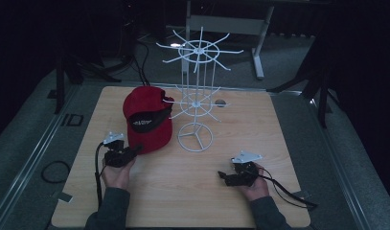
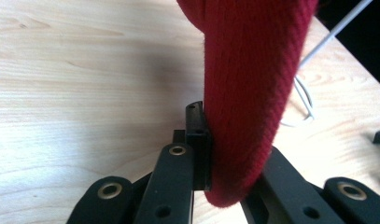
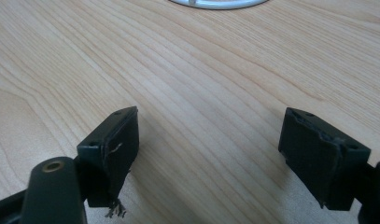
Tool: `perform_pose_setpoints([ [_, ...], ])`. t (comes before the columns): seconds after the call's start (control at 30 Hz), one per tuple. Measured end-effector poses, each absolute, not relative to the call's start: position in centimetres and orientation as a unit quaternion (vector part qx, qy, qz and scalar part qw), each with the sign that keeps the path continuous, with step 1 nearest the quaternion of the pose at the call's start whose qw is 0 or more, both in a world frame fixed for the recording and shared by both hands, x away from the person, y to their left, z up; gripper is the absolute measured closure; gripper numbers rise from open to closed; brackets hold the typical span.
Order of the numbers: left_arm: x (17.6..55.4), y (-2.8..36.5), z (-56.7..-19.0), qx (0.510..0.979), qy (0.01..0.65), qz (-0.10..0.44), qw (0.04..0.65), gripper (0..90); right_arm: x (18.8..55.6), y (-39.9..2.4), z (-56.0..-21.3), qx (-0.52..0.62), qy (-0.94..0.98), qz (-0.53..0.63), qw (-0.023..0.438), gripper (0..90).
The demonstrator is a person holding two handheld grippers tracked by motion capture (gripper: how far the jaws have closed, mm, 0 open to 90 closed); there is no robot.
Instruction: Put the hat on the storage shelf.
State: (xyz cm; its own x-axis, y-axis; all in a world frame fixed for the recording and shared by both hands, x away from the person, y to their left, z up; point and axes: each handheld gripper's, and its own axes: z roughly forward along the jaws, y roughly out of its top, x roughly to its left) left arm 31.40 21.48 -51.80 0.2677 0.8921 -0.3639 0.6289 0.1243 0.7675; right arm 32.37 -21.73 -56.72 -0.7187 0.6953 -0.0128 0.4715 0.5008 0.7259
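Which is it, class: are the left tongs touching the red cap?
Touching. The left gripper view shows the left tongs clamped on the red cap brim.

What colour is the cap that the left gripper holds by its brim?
Red cap, clearest in the high view.

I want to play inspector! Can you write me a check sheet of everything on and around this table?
Surface: pale square wooden table, bare in front.
Job's things: red fabric baseball cap leaning against white wire rotating display stand; the stand's hooks hold nothing.
Clutter: nothing seen.
Grippers: left hand-held gripper shut on the cap's brim; right hand-held gripper open, low above the wood.
Cables: black cable trails from the left gripper, another from the right; a cable loop lies on the floor.
Surroundings: grey carpet floor, dark room, metal desk frame behind.
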Motion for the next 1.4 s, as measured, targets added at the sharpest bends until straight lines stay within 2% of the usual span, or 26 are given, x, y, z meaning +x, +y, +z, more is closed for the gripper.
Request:
perform_pose_setpoints([
  [0.47,31.5,23.0,-49.3,0.622,0.591,0.174,0.483,86.0,32.4,-21.7,-56.7,0.343,0.852,0.364,0.153,20.0],
  [1.4,31.7,24.3,-44.8,0.608,0.570,0.226,0.504,86.0,32.4,-21.7,-56.7,0.343,0.852,0.365,0.153,20.0],
])
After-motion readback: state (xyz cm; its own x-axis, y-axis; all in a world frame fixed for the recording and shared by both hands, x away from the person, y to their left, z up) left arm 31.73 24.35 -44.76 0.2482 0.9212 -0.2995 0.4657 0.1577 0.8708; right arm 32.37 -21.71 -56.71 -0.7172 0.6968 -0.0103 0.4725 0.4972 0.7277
